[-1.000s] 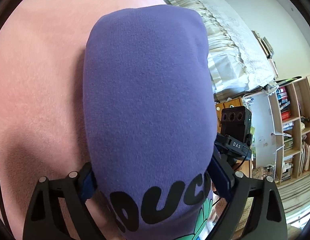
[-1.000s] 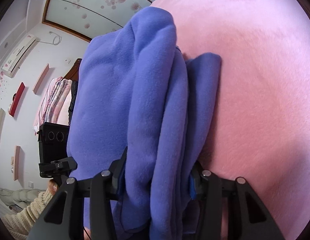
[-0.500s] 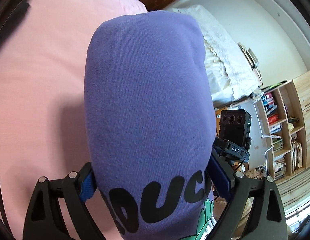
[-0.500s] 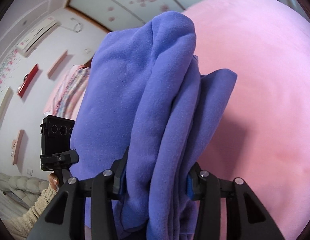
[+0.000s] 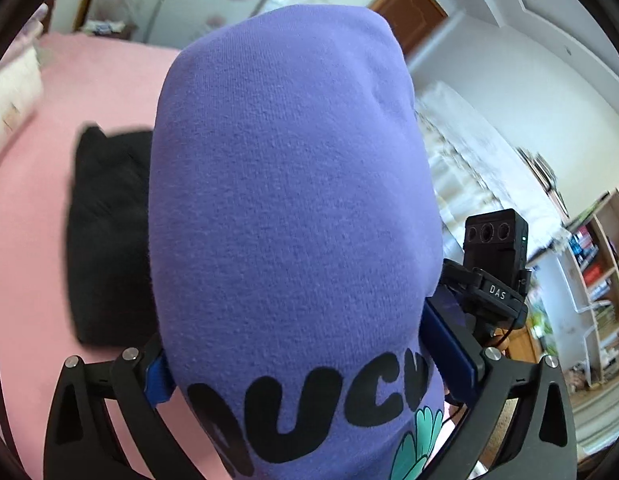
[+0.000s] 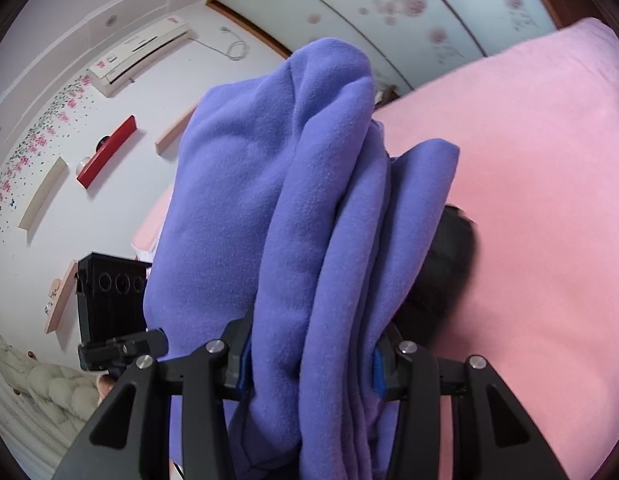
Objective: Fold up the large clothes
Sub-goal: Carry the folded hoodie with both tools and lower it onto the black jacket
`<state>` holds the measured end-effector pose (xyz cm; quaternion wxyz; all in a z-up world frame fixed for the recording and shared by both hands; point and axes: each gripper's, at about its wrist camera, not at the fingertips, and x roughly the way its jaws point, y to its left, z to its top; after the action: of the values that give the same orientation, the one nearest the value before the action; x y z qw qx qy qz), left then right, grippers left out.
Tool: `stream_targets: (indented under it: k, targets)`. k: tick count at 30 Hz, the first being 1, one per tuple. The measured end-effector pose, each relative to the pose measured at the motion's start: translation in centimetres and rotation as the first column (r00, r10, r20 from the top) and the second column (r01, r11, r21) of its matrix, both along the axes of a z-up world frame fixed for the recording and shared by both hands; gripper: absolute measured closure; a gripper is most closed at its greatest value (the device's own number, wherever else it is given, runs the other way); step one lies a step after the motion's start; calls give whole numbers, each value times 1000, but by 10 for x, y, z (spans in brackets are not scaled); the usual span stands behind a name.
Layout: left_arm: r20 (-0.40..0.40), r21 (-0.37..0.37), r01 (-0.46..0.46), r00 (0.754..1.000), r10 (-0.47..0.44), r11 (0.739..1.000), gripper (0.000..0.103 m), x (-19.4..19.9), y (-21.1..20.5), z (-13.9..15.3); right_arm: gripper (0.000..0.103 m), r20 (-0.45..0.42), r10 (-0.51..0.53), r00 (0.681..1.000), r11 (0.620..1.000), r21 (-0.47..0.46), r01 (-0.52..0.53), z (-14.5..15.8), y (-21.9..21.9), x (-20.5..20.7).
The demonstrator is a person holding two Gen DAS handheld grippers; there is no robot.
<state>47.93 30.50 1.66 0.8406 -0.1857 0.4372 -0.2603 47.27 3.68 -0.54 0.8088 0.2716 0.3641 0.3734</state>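
A folded purple sweatshirt (image 5: 285, 200) with black letters and a green print fills the left wrist view. It sits between the blue pads of my left gripper (image 5: 301, 360), whose jaws are opening while still touching it on both sides. In the right wrist view, my right gripper (image 6: 311, 360) is shut on the sweatshirt's stacked folds (image 6: 309, 220). The bundle hangs in the air above the pink bed (image 5: 29, 240). A folded black garment (image 5: 105, 240) lies on the bed beneath and beyond it, partly hidden in the right wrist view (image 6: 441, 272).
A white pillow (image 5: 13, 88) lies at the bed's far left. White bedding (image 5: 469, 152) and a bookshelf (image 5: 597, 264) stand to the right. Flowered wardrobe doors (image 6: 389, 8), an air conditioner (image 6: 141, 52) and a red wall shelf (image 6: 105, 152) line the walls.
Both grippers have risen and swept across the bed with the purple sweatshirt between them. The black folded garment and the far wardrobe have come into view.
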Motion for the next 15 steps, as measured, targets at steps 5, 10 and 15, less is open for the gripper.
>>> stream_targets:
  k: [5,10,15]
  targets:
    - [30,-2,-81,996,81,997,0,59,68,-12,60,3,-34,999,999,15,34,-24,62,67]
    - [-60,-1,-153,986,153,988,0,113,82,-81,60,-97,-107,990,994,-12,106,-97,81,112]
    - [-155,-38,-211,967,203,977,0,135,86,-162,59,-190,-126,974,989,-96,109,-161,89,126]
